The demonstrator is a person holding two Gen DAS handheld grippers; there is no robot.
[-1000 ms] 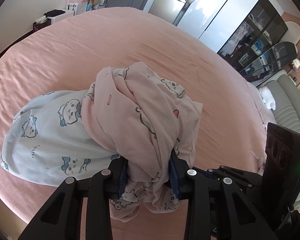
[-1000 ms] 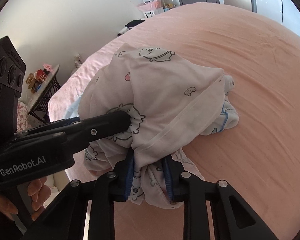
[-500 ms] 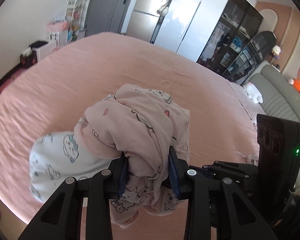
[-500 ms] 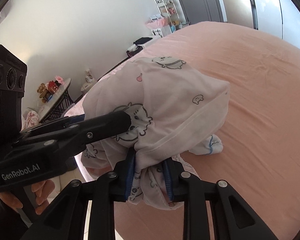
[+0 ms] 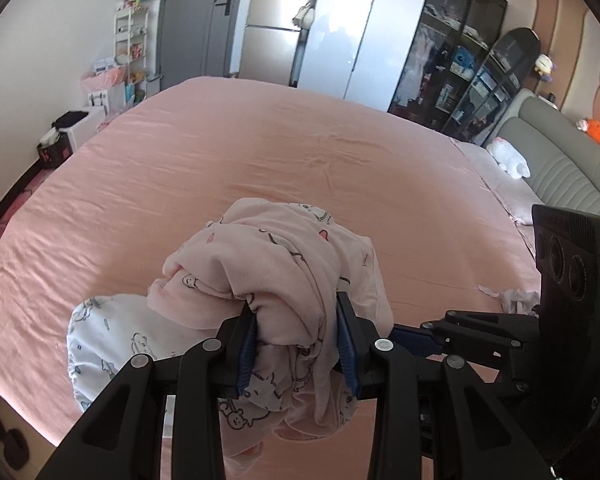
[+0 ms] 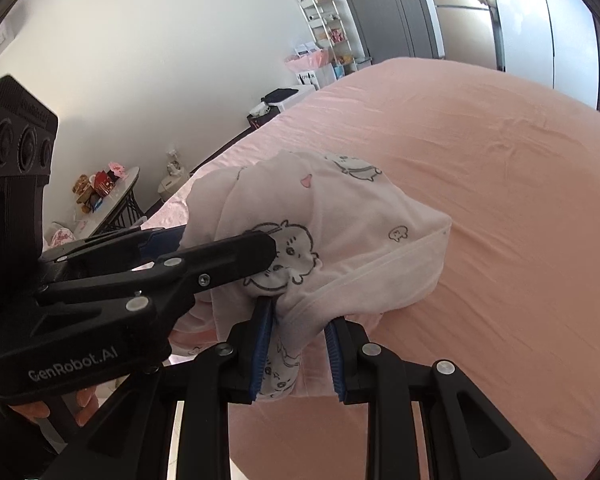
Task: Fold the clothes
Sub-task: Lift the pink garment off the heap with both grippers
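A pale pink garment (image 5: 276,264) printed with cartoon animals hangs bunched above the pink bed (image 5: 260,152). My left gripper (image 5: 296,340) is shut on a thick wad of it. In the right wrist view the same pink garment (image 6: 340,220) is pinched by my right gripper (image 6: 298,344), also shut on a gathered fold. The two grippers hold it side by side; the left gripper (image 6: 272,248) reaches in from the left there, and the right gripper (image 5: 412,338) shows at the right of the left wrist view. A light blue part of the garment (image 5: 108,336) droops at lower left.
A grey headboard (image 5: 564,176) with plush toys is at the right. Wardrobes and a fridge (image 5: 272,52) stand beyond the bed. A small round side table (image 6: 112,192) and a shelf rack (image 6: 324,28) line the left wall. A hand (image 6: 80,404) grips the left tool.
Both grippers have risen with the garment. Most of the cloth, including the blue part, has lifted off the bed and bunched closer to the jaws; the left view has rolled to show more of the room.
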